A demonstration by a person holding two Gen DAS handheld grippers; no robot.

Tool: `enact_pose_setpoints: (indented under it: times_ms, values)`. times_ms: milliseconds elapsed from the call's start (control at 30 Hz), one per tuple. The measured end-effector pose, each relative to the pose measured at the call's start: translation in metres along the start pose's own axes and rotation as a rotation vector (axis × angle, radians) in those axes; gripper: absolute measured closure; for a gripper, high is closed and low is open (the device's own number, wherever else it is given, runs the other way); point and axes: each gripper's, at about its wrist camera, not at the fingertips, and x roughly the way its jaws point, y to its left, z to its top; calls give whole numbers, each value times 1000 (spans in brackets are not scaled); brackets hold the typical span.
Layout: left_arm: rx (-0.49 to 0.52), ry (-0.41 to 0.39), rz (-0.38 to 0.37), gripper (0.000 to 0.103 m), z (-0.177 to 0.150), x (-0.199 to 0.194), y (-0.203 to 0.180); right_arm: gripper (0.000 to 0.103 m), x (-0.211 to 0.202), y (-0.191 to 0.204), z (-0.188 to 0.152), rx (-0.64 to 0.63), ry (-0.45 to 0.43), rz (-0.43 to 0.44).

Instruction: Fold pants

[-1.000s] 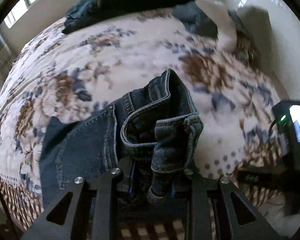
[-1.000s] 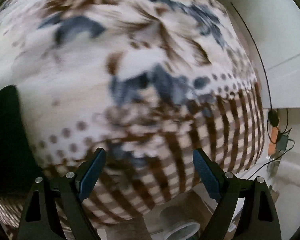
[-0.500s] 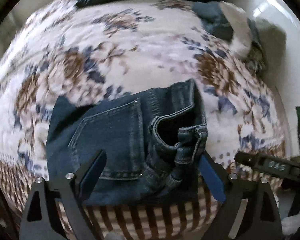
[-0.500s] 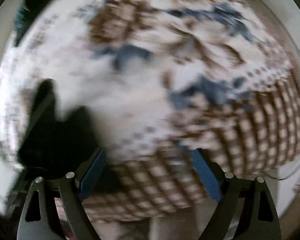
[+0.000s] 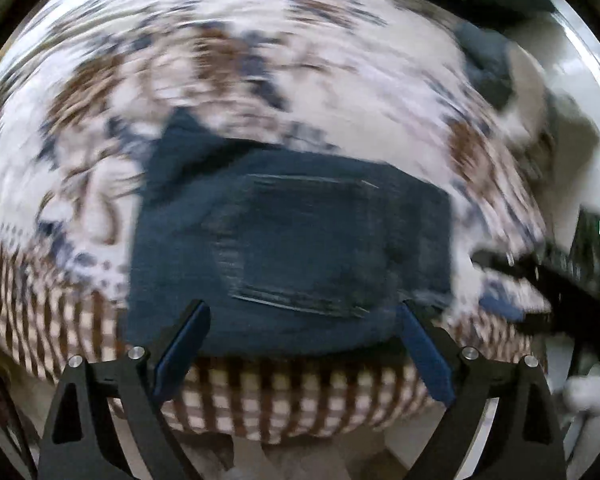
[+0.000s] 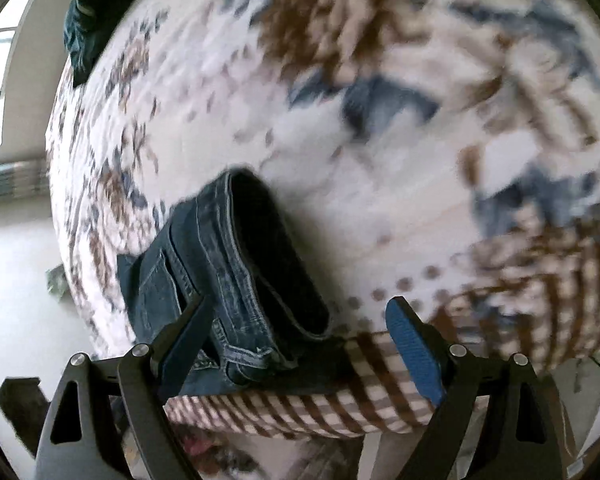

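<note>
Dark blue denim filled the middle of the left wrist view: the folded pants [image 5: 292, 248] lay flat on the floral bedspread [image 5: 260, 80], near its brown-checked edge, a back pocket facing up. The whole view was blurred. The left gripper [image 5: 302, 342] hung above the pants with its jaws spread wide; they had just been opening, and nothing was pinched between them, the denim lying below the blue pads [image 5: 182, 350]. At the right edge a dark shape, apparently the other gripper, was too smeared to read.

In the right wrist view the pants [image 6: 236, 276] showed from the side as a stacked fold, waistband toward the camera, at the bedspread's [image 6: 380, 184] checked edge. The right gripper [image 6: 304, 344] stood wide open and empty, its left finger in front of the denim; contact could not be judged. A dark garment [image 6: 88, 20] lay at the bed's far end.
</note>
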Motion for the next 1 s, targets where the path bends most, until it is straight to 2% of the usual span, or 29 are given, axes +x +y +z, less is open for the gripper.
enact_pose_setpoints:
  times_ms: [100, 133, 167, 200, 233, 300, 333, 400, 467, 533, 633, 700, 767, 800, 867, 967, 1000]
  values:
    - [-76, -22, 63, 8, 10, 6, 33, 12, 46, -1, 5, 32, 133, 85]
    - [-95, -32, 87, 8, 14, 9, 45, 14, 57, 1, 5, 30, 152, 99]
    - [-108, -36, 112, 9, 18, 10, 54, 19, 61, 4, 4, 12, 138, 78]
    - [-119, -39, 133, 9, 22, 12, 63, 35, 60, 9, 2, -16, 97, 40]
    - [-126, -44, 144, 8, 25, 13, 70, 57, 56, 14, -2, -45, 56, 4]
    - [-127, -67, 184, 8, 31, 11, 81, 70, 43, 29, -14, -126, -19, -61]
    - [-122, -78, 196, 8, 33, 9, 84, 81, 32, 39, -24, -164, -52, -77]
    - [-121, -98, 204, 8, 36, 7, 91, 91, 18, 49, -36, -209, -77, -87]
    - [-131, -103, 188, 8, 41, 6, 98, 91, 5, 56, -51, -230, -86, -104]
    - [-160, -99, 156, 8, 45, 5, 105, 92, -11, 50, -56, -195, -96, -103]
    - [-185, -93, 124, 8, 54, 8, 109, 92, -29, 28, -56, -134, -114, -152]
    - [-191, -86, 100, 8, 60, 14, 108, 91, -27, 4, -51, -93, -107, -184]
    - [-188, -70, 70, 8, 69, 25, 107, 83, -5, -9, -44, -80, -50, -213]
    - [-183, -55, 57, 8, 73, 31, 106, 72, 3, -13, -41, -59, -31, -217]
    - [-175, -23, 34, 9, 83, 46, 102, 60, 18, -18, -31, -32, 18, -228]
    - [-175, 7, -7, 9, 99, 70, 97, 50, 11, -24, -23, 31, -18, -178]
    - [-187, 18, -27, 9, 103, 77, 97, 40, 7, -26, -22, 46, -35, -179]
